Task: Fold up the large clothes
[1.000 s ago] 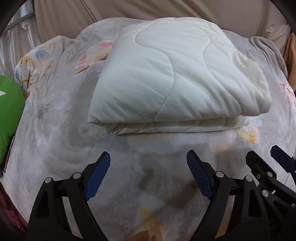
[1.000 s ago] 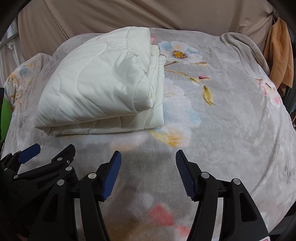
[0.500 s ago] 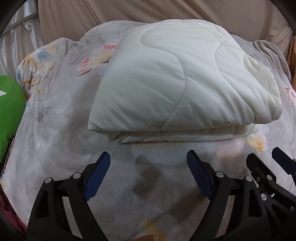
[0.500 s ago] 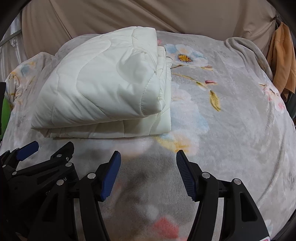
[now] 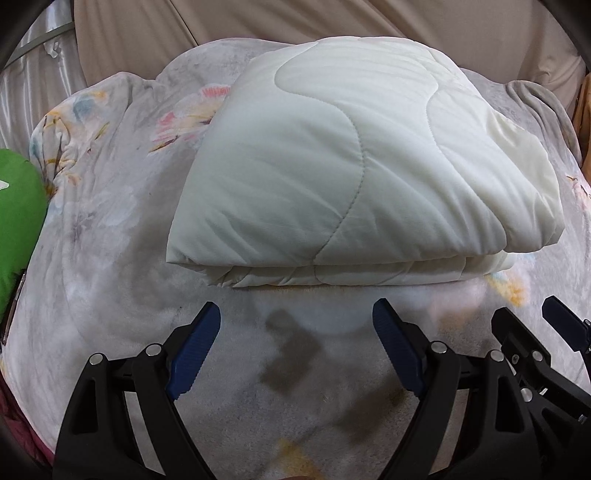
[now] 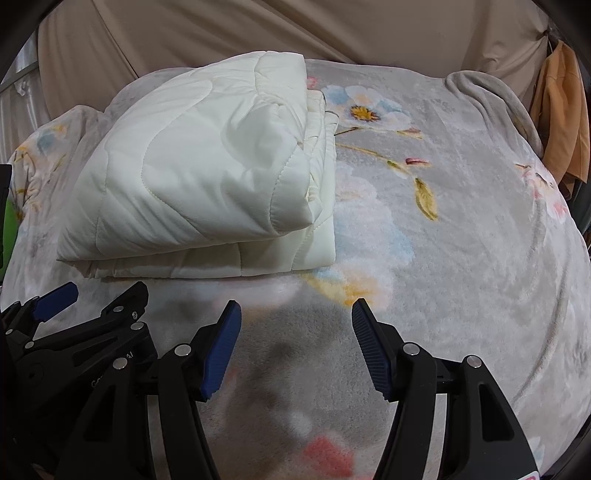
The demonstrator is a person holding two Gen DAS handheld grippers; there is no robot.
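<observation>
A white quilted comforter [image 5: 351, 162] lies folded in a thick stack on the bed, its folded edge facing me. It also shows in the right wrist view [image 6: 207, 177], left of centre. My left gripper [image 5: 295, 332] is open and empty, just short of the comforter's near edge. My right gripper [image 6: 295, 325] is open and empty beside it, to the right, level with the stack's near right corner. Each gripper shows in the other's view: the right one [image 5: 554, 332] and the left one [image 6: 92, 295].
The bed is covered by a grey floral plush blanket [image 6: 461, 240]. A green cushion [image 5: 18, 221] lies at the left edge. Beige curtain [image 6: 295, 33] hangs behind the bed. Orange cloth [image 6: 565, 110] hangs at the far right.
Both grippers have moved forward toward the folded comforter, which looks larger and nearer now. Both stayed open; the comforter has not moved.
</observation>
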